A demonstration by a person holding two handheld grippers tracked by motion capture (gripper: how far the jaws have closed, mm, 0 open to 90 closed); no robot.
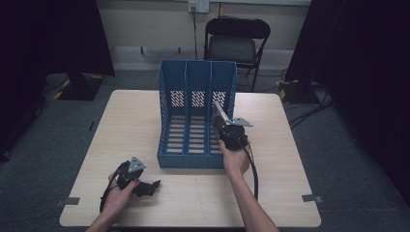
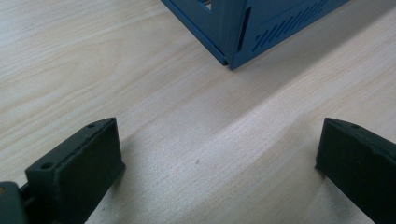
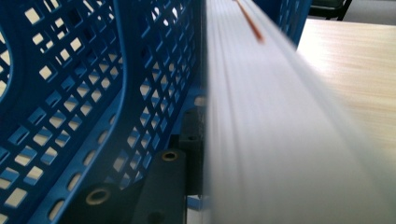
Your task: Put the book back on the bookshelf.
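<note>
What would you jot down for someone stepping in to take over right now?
Right hand-held gripper: shut on a thin white book, held upright at the right slot of the blue file rack.
Left hand-held gripper: open, holding nothing, resting on the table left of the rack's front corner.
Done: book picked up and brought to the rack.
Left: probably slide it fully in and release.

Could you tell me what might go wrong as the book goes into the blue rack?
1. The book, clamped in the right gripper, sits tilted at the rack's right wall and may catch there.
2. A snag might push the light rack across the table; the left gripper rests open, not bracing it.
</note>
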